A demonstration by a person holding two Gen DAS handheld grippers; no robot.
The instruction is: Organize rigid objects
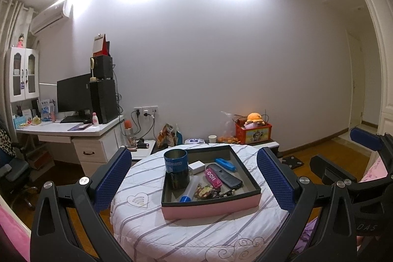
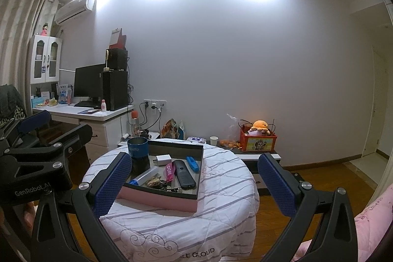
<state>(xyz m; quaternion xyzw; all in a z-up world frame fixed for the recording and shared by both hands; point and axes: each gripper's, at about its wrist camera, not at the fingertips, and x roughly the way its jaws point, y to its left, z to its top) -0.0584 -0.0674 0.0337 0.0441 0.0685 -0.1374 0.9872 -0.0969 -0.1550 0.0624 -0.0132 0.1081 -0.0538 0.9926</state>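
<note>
Both tools hovering over a filled box

The pink-sided box (image 1: 208, 209) is sitting on the round, quilt-covered desk (image 1: 137, 225), holding the tin cup (image 1: 176, 170), white charger (image 1: 196, 167), blue lighter (image 1: 225, 164), black remote (image 1: 227, 176), pink tag (image 1: 212, 178), keychain (image 1: 205, 192) and clear tube (image 1: 190, 190). Nothing is lying loose on the quilt, so everything is sitting gathered. The left tool (image 1: 194, 178) and right tool (image 2: 194, 181) are both gaping wide, gripping nothing. The remote is partly hiding the tag.
</note>
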